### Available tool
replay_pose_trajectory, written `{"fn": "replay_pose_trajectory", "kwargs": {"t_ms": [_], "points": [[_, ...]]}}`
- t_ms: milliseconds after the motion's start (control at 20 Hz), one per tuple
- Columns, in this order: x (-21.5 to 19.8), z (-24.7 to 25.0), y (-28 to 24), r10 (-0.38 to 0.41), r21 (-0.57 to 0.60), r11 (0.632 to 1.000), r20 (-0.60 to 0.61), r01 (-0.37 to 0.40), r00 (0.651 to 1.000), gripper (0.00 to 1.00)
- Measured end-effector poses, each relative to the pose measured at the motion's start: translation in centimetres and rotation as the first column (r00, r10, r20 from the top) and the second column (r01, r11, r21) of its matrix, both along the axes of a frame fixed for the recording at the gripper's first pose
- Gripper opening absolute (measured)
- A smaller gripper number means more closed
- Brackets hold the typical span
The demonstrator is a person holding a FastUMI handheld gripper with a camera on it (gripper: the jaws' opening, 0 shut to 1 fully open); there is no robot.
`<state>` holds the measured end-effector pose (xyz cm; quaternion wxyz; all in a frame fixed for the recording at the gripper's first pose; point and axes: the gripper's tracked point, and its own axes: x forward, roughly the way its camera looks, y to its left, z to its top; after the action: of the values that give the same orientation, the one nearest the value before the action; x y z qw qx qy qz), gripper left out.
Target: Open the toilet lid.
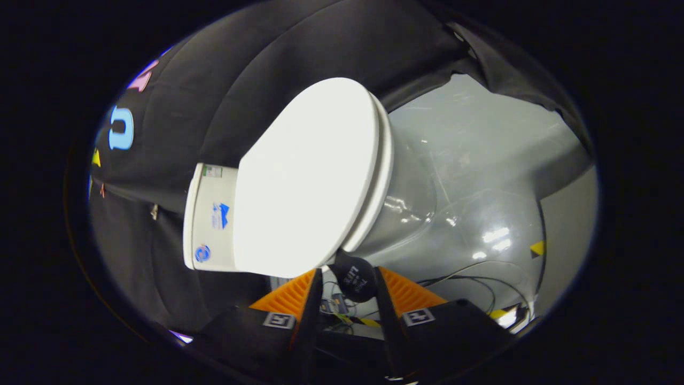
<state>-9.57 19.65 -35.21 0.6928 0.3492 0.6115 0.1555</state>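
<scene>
Reaching toward the toilet, the gripper (pixel 348 280) has its fingers apart, holding nothing. The lid (pixel 307 176) lies closed on the bowl, just ahead. It looks hard, smooth and slippery, so lifting under its front edge seems best.

We're looking at dark cloth (pixel 256 69) draped in soft folds across the booth's wall, creased and hanging loose. Beyond it we see a glossy grey floor (pixel 481 155), bright glare spots (pixel 494 238) bouncing off it. Thin black cables (pixel 470 280) trail over the floor, and yellow-and-black tape marks (pixel 537 247) dot it nearby.
</scene>
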Motion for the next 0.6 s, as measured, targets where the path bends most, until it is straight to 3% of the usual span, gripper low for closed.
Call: {"fn": "replay_pose_trajectory", "kwargs": {"t_ms": [150,250,350,400,600], "points": [[-0.3,0.5,0.8,-0.014,0.075,0.997,-0.052,0.018,0.999,0.34],[-0.3,0.4,0.4,-0.033,0.082,0.996,-0.095,0.041,0.995,0.3],[-0.1,0.4,0.1,0.009,0.069,0.998,-0.051,-0.006,0.999,0.25],[0.1,0.4,0.2,0.023,0.056,0.998,-0.024,-0.022,0.999,0.12],[0.1,2.4,0.1,0.081,0.035,0.996,0.05,-0.083,0.995,0.11]]}}
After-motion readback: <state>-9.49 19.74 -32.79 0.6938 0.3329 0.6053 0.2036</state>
